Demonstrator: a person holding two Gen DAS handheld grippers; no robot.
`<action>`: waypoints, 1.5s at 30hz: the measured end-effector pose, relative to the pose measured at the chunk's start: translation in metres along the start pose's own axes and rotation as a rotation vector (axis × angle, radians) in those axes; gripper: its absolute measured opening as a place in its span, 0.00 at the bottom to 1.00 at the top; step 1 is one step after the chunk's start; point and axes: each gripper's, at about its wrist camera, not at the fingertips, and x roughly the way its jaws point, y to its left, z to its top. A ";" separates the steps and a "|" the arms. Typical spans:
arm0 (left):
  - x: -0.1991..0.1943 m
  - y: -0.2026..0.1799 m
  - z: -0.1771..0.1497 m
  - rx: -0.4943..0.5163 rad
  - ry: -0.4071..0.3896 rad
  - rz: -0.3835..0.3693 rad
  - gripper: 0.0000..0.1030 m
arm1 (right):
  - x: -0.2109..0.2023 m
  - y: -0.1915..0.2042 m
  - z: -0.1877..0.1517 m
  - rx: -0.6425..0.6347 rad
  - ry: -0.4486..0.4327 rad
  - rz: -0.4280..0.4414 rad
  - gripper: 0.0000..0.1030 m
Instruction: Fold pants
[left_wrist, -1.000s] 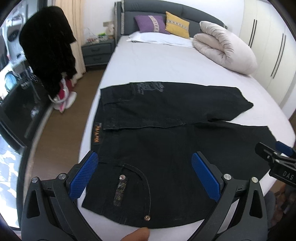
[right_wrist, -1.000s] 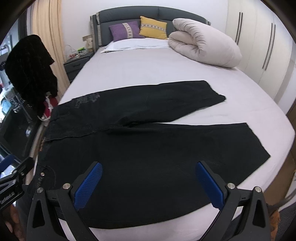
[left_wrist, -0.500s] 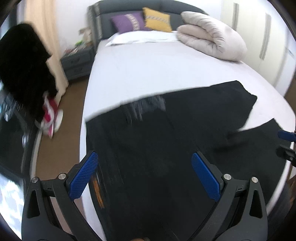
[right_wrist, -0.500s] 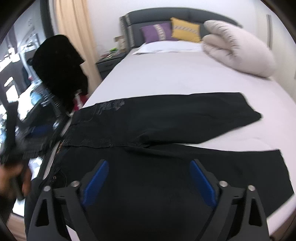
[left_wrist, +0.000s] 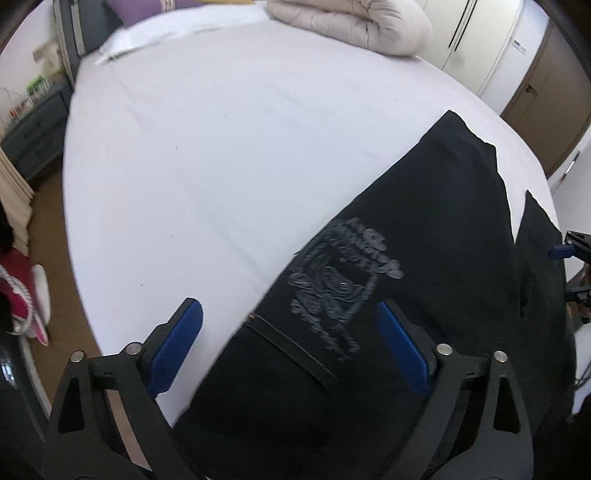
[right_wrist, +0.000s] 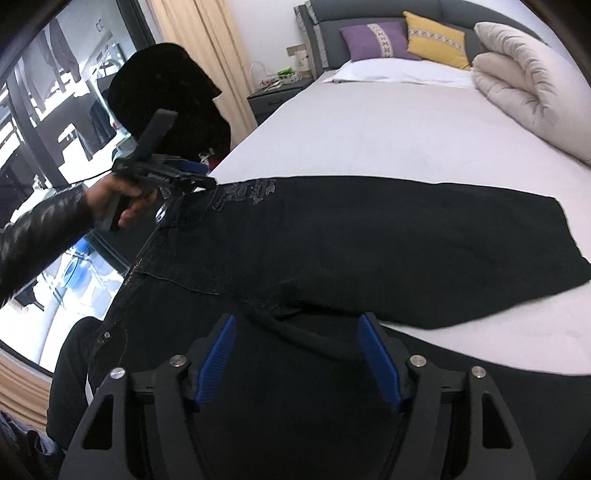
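Black pants lie spread flat on the white bed, waist at the left, legs running right. In the left wrist view the pants show a grey printed back pocket. My left gripper is open, low over the waistband's far corner by the bed's left edge; it also shows in the right wrist view, held by a hand. My right gripper is open over the crotch, where the two legs part. Its tip shows at the right edge of the left wrist view.
A rolled beige duvet and purple and yellow pillows lie at the head of the bed. A grey nightstand, a curtain and a dark garment on a stand are to the left. Wardrobe doors stand on the right.
My left gripper moved forward from the near waist corner to the far waist corner with the printed pocket. My right gripper moved left from the near leg to the crotch.
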 end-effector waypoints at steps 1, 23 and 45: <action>0.006 0.005 0.000 0.003 0.015 -0.013 0.86 | 0.003 0.002 0.002 -0.011 0.006 0.003 0.65; 0.013 0.030 -0.020 -0.028 0.062 -0.010 0.10 | 0.059 0.025 0.079 -0.220 0.071 0.021 0.55; -0.060 -0.036 -0.060 0.070 -0.170 0.132 0.10 | 0.199 0.020 0.193 -0.607 0.326 -0.165 0.15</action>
